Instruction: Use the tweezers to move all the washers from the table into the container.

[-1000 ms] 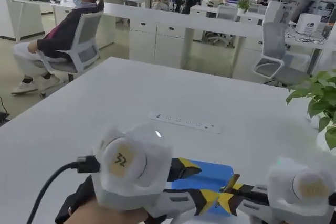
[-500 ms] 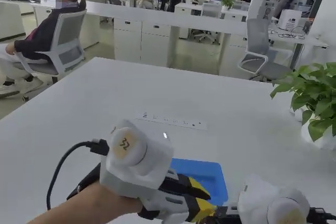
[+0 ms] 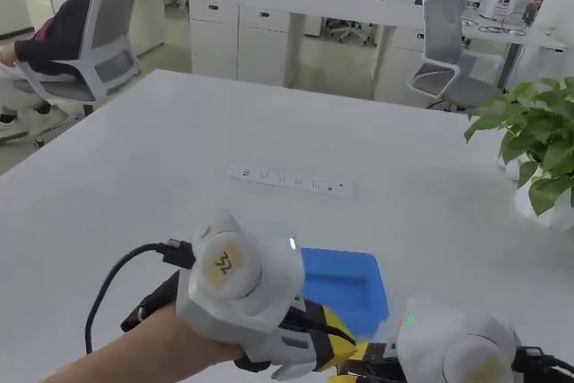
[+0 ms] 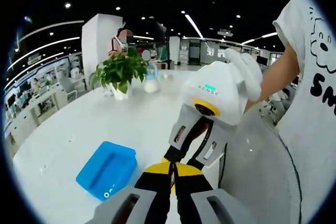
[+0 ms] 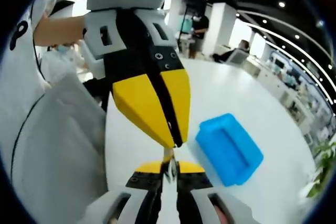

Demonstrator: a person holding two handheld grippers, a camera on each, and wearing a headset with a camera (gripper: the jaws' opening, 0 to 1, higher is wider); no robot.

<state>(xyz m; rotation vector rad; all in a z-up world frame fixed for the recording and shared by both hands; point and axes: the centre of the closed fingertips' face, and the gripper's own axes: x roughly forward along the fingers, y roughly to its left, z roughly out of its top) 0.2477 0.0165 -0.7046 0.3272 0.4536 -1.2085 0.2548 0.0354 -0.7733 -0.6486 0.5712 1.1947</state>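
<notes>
The left gripper [image 5: 173,141] has its yellow jaws pressed tight together, tip to tip with the right gripper [image 5: 168,170]. The right jaws are nipped on a thin metal strip [image 5: 167,158] too small to make out. The blue container [image 3: 345,280] sits on the white table [image 3: 269,132] just beyond both.

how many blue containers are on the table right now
1. The blue container sits on the white table, just past the tips of the left gripper and right gripper. The grippers hide some table, so another may be hidden.
</notes>
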